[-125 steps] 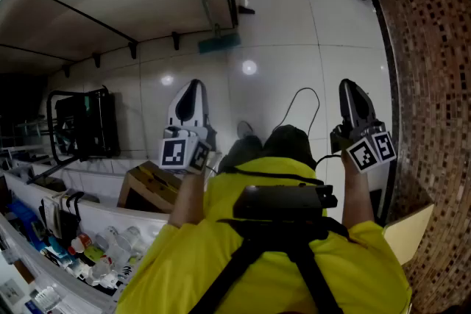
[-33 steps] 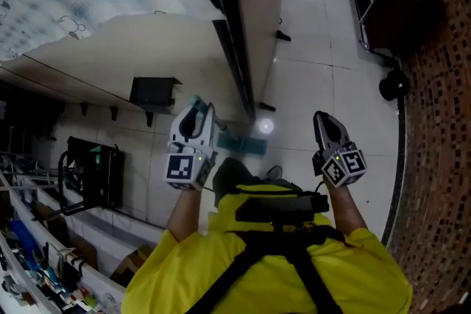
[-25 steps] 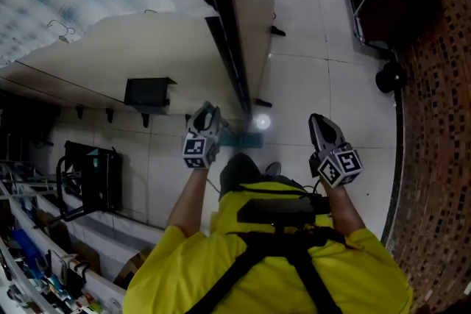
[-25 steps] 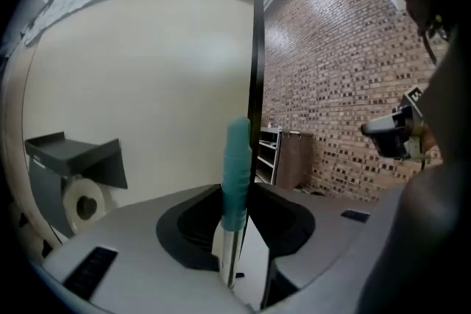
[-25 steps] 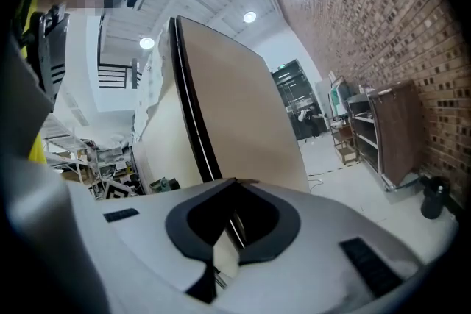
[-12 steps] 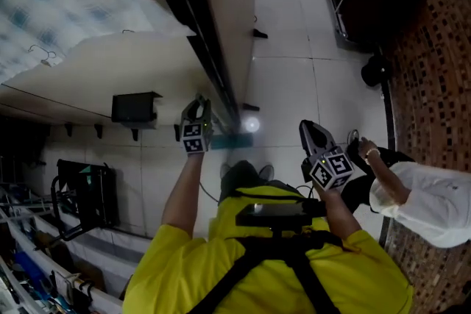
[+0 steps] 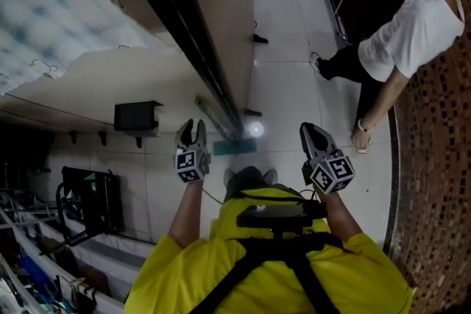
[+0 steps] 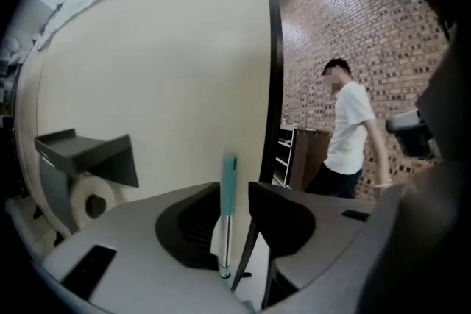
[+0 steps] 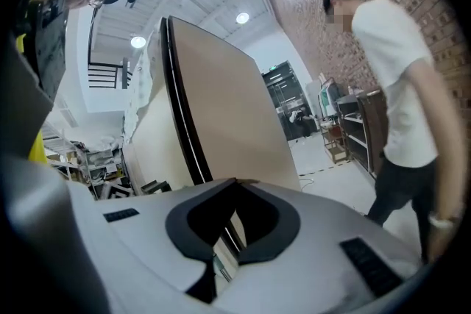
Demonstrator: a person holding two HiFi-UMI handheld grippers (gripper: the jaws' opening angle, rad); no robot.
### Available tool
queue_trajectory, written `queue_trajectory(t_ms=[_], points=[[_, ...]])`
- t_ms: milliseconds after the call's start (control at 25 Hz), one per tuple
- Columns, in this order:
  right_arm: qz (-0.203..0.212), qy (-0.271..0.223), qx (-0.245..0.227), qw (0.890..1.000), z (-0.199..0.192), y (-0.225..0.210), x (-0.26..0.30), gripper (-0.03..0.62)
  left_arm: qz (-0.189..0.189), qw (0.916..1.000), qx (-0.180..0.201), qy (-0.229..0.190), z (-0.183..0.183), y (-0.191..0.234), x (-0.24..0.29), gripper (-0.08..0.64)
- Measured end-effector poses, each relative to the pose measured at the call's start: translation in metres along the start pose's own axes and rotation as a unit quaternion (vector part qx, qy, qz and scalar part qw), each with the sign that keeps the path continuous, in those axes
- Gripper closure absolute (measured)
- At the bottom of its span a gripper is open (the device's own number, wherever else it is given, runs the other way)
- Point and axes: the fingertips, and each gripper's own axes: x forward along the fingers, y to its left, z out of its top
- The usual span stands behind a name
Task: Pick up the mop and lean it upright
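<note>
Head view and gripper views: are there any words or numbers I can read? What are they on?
No words or numbers can be read in any view.
Left cube and right cube: black-and-white square patterns, no letters.
Small green sign above the far doorway: too small to read.

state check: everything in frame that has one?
Teal-handled mop: upright against beige partition, head on floor.
Left tool: open, jaws just opening, mop handle between them, ungripped.
Right tool: shut, empty.
White paper roll: hung under its black holder.
</note>
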Motion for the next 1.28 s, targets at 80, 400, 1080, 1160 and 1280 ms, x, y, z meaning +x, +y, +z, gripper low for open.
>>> queue_trajectory(t_ms=[80, 400, 1080, 1160, 1280], points=[[-0.003, -0.012, -0.004, 1.0, 0.01, -0.001, -0.003, 0.586, -0.011, 0.9996, -0.01, -0.023, 0.037, -0.01, -0.039, 0.46], [0.028, -0.08, -0.056, 0.995, 0.065, 0.032, -0.022, 0.588, -0.043, 0.992, 0.008, -0.118, 0.153, -0.07, -0.137, 0.494], [0.038, -0.089, -0.056, 0.994, 0.08, 0.033, -0.051, 0.588, -0.052, 0.9949, -0.01, -0.085, 0.124, -0.096, -0.135, 0.494], [0.04, -0.091, -0.056, 0.993, 0.082, 0.033, -0.049, 0.588, -0.055, 0.9951, -0.014, -0.081, 0.121, -0.099, -0.133, 0.494], [0.043, -0.092, -0.054, 0.993, 0.083, 0.034, -0.048, 0.588, -0.057, 0.9953, -0.014, -0.077, 0.116, -0.1, -0.132, 0.494]])
